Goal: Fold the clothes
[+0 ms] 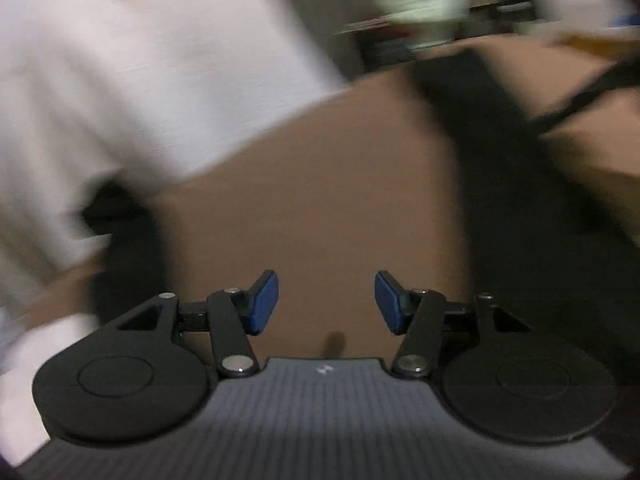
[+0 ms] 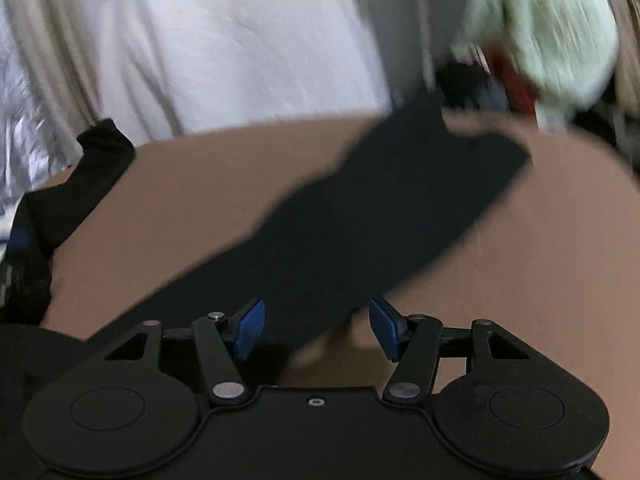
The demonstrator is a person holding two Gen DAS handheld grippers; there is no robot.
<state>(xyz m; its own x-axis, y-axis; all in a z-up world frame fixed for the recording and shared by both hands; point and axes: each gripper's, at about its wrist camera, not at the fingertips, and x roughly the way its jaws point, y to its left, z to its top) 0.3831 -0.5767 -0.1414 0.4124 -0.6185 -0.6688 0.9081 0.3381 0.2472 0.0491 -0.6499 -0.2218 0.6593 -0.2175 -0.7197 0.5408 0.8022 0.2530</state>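
Both views are smeared with motion, so I keep to what holds up. My left tongs [image 1: 326,304] stand spread, with only the bare brown bench [image 1: 320,200] showing between the blue pads [image 1: 264,304]; they pinch nothing. My right tongs [image 2: 316,328] are spread too, and the near end of a long black garment [image 2: 360,216] lies in the gap between their blue pads [image 2: 250,330]; the pads do not press on it.

The right view shows that garment whole: a dark strip running from my tongs diagonally up toward the far right part of the bench [image 2: 180,200]. In the left view the same black garment [image 1: 492,184] appears only as a dark band down the right side, with a thin black strap [image 1: 580,100] crossing toward the right edge.

White cloth [image 1: 140,60] fills the upper left of the left view, over the far left of the bench; the right view shows white cloth [image 2: 220,40] beyond the far edge. A pale green bundle [image 2: 544,32] sits past the far right corner in the right view, with something red [image 2: 516,80] just beside it. Only the right view shows crinkled silver material [image 2: 24,128] at the left.

I can read no writing in either view; the small mark on my left tool's body is too blurred.
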